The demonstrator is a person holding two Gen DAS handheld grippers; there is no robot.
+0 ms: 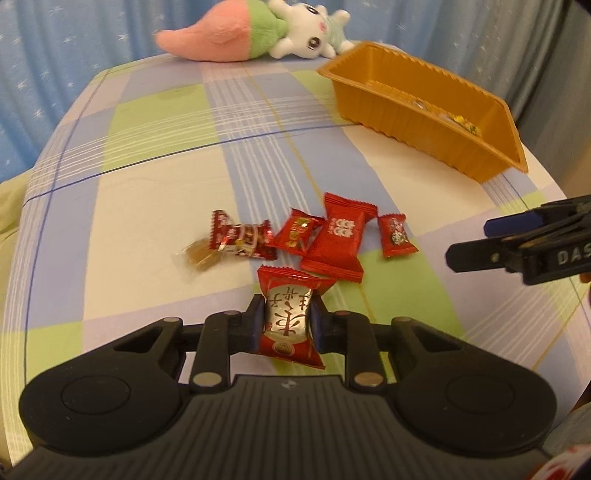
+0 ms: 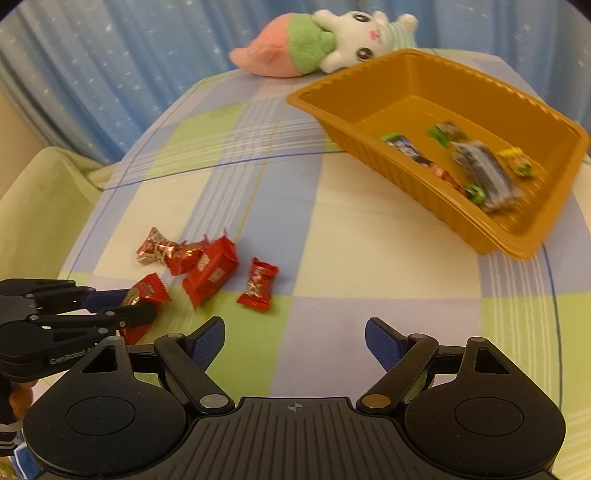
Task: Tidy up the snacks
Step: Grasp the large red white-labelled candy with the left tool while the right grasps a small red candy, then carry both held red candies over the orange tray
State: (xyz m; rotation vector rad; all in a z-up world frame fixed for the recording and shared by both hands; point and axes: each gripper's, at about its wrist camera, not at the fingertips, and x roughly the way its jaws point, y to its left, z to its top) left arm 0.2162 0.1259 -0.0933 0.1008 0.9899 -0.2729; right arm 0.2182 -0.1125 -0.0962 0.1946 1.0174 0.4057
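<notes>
My left gripper (image 1: 287,310) is shut on a red and silver snack packet (image 1: 291,284), the pads pressing on its two sides just above the checked cloth. The right wrist view shows that gripper (image 2: 127,304) at the left with the same packet (image 2: 147,290). Several red snack packets (image 1: 332,236) (image 2: 210,273) and one clear-wrapped brown sweet (image 1: 201,254) lie loose just beyond it. My right gripper (image 2: 293,328) (image 1: 472,240) stands open over bare cloth with nothing between its fingers. An orange plastic tray (image 2: 406,177) (image 1: 424,122) at the far right holds several mixed snacks (image 2: 480,170).
A pink, green and white plush toy (image 1: 258,29) (image 2: 332,40) lies at the table's far edge behind the tray. A blue starred curtain (image 1: 74,55) hangs behind. The checked cloth (image 2: 369,240) between the red pile and the tray is bare.
</notes>
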